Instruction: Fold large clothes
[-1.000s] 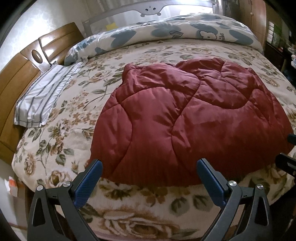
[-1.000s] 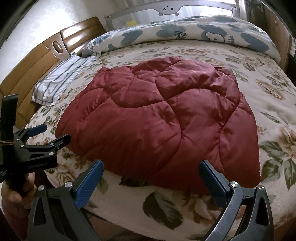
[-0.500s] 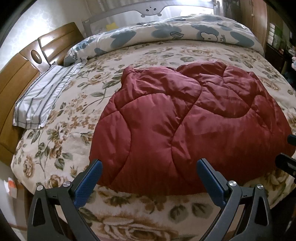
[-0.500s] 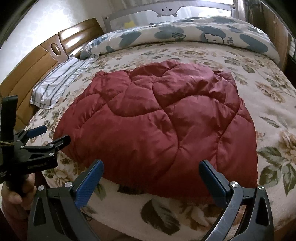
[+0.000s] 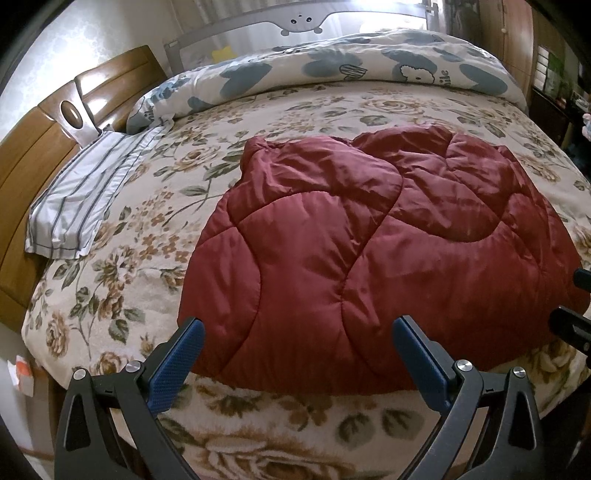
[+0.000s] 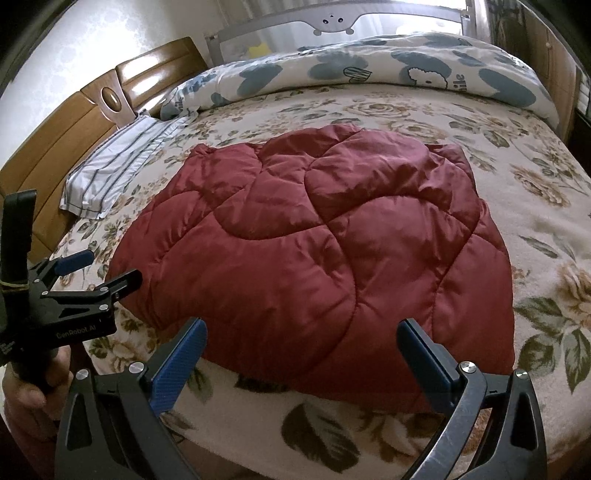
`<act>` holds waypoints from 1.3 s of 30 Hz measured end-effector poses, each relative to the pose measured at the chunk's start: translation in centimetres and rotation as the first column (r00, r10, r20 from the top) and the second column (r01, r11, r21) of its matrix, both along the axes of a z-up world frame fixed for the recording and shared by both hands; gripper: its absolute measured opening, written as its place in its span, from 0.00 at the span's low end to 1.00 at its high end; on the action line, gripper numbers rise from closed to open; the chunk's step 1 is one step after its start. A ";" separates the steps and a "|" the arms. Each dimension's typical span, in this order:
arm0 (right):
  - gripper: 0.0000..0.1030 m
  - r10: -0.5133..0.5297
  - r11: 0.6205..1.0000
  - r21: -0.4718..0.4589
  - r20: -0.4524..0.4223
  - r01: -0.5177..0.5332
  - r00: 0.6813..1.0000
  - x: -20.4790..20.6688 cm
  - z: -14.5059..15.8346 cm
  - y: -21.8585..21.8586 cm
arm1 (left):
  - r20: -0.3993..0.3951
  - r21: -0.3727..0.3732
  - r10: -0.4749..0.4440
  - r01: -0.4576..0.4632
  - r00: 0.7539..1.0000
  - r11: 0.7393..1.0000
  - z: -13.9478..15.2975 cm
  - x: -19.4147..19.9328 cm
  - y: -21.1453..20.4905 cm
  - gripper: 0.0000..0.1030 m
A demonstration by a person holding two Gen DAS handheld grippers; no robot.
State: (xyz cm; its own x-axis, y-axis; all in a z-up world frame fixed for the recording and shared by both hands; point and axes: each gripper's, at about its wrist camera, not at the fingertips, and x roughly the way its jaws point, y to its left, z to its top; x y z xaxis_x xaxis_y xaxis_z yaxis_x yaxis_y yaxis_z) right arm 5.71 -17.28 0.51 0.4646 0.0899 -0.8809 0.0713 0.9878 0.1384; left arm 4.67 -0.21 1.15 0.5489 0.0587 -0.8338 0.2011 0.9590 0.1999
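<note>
A dark red quilted garment (image 5: 369, 258) (image 6: 314, 251) lies folded into a rounded pile on the floral bed cover (image 5: 258, 435), near the bed's front edge. My left gripper (image 5: 297, 354) hovers open over the garment's near hem, nothing between its blue pads. My right gripper (image 6: 301, 354) is also open, just short of the garment's near edge. In the right wrist view the left gripper (image 6: 94, 267) shows at the far left, held by a hand (image 6: 33, 391) and open beside the garment's left edge. The right gripper's tips show at the left wrist view's right border.
A striped white pillow (image 5: 88, 192) (image 6: 114, 170) lies by the wooden headboard (image 5: 33, 155) on the left. A rolled blue-and-white duvet (image 5: 332, 70) (image 6: 369, 70) runs along the far side under a grey bed rail (image 5: 295, 18). A dark shelf (image 5: 554, 92) stands at the right.
Both cameras have drawn back and up slightly, so the red garment sits a little further off in view. Both grippers stay open; the garment has not moved.
</note>
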 end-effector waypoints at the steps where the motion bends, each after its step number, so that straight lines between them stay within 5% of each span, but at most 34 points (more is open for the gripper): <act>1: 1.00 0.000 1.000 0.000 0.000 0.000 1.000 0.0 0.0 0.0 | -0.001 0.000 0.000 0.000 1.000 1.000 0.0 0.0 0.0 0.99; 39: 1.00 -0.005 1.000 0.003 -0.003 0.005 1.000 0.3 -0.1 -0.5 | -0.002 -0.004 -0.008 0.008 1.000 1.000 0.0 1.0 -0.5 0.99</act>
